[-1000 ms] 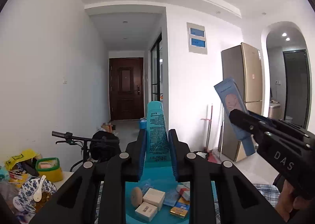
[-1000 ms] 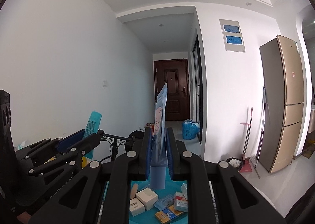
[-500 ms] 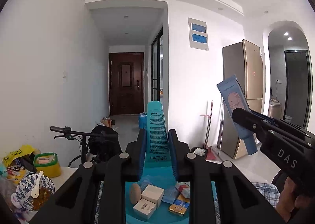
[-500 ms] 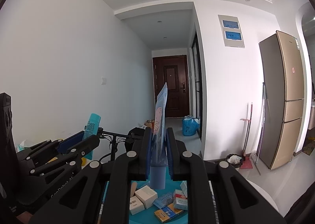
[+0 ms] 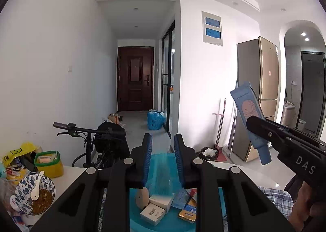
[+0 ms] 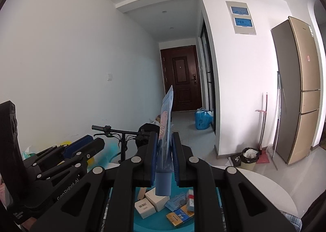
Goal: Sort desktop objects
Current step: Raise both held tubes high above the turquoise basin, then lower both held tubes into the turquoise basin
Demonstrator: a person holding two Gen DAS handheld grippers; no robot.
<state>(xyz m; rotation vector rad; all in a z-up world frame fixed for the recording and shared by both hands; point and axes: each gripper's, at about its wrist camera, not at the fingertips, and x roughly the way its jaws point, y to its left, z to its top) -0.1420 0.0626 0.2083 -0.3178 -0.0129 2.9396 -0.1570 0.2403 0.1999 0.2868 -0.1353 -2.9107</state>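
Above the middle of the teal tray (image 6: 142, 221): pale blue tube (image 6: 167, 122), hanging cap-down, right gripper (image 6: 164, 162) clamping it just above the cap. It is likely handling as light, soft and slick; gripping near the stiff shoulder is safest. Teal tube (image 5: 161, 173) is showing only as a blur between the left gripper (image 5: 163, 160) pads; whether they are pressing it cannot be told.

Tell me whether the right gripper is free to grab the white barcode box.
Probably not yet: the right gripper is shut on a light blue tube. The white barcode box itself lies uncovered in the teal tray.
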